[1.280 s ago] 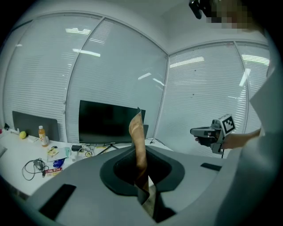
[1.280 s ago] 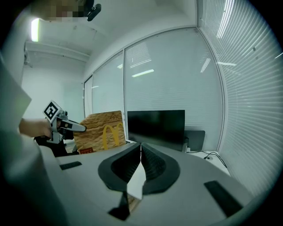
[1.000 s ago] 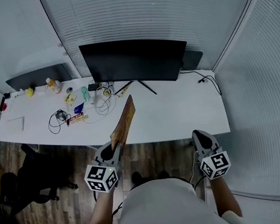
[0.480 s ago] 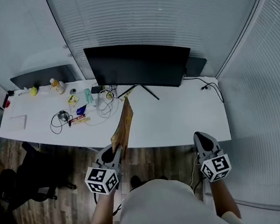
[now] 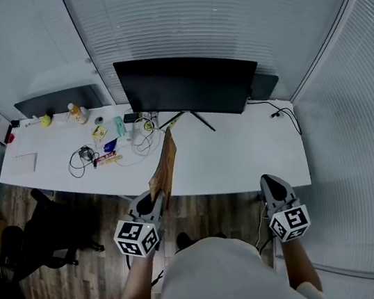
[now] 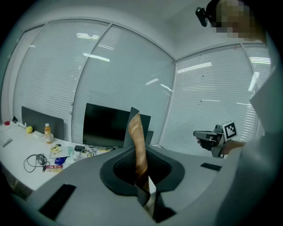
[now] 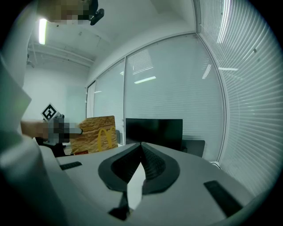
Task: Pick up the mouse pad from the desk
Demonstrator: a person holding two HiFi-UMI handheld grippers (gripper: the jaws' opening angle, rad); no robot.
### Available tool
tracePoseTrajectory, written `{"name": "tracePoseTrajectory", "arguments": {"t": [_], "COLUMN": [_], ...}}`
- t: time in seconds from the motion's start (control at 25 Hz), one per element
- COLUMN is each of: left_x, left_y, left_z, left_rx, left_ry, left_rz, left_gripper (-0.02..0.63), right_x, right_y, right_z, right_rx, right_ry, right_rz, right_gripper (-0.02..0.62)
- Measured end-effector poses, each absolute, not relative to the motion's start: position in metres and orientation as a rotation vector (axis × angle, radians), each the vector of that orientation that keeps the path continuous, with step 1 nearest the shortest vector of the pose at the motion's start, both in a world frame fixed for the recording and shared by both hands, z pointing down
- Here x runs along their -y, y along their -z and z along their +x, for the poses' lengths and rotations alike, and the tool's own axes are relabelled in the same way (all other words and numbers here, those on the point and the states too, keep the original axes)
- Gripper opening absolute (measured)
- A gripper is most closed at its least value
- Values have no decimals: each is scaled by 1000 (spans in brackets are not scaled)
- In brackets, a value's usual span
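Gripping the mouse pad (image 5: 164,163) by its lower edge, the left gripper (image 5: 155,197) holds it upright at centre frame, above the white desk's (image 5: 244,157) near edge. At lower right, the right gripper (image 5: 268,179) hangs empty, jaws closed together.

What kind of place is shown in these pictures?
Most likely an office: a long white desk carries a black monitor and tangled cables, a black chair stands beside it, and closed blinds cover the walls.
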State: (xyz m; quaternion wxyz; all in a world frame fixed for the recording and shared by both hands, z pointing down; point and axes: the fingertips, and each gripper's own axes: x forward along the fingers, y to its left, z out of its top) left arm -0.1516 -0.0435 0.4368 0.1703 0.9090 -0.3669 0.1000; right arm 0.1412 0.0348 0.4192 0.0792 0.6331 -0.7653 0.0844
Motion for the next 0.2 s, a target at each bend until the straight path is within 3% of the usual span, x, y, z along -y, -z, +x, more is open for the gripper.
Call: {"name": "tracePoseTrajectory", "arguments": {"t": [0.2], "left_x": [45], "left_y": [-438], "left_z": [-151], "left_rx": [1031], "left_ry": [-283], "left_rz": [2583], "left_gripper": [39], "right_x": [-36], "right_y": [-420], "right_z": [141], "right_rx": [2284], "right_ry": [-259], "right_rz": [1906], "right_gripper": [26]}}
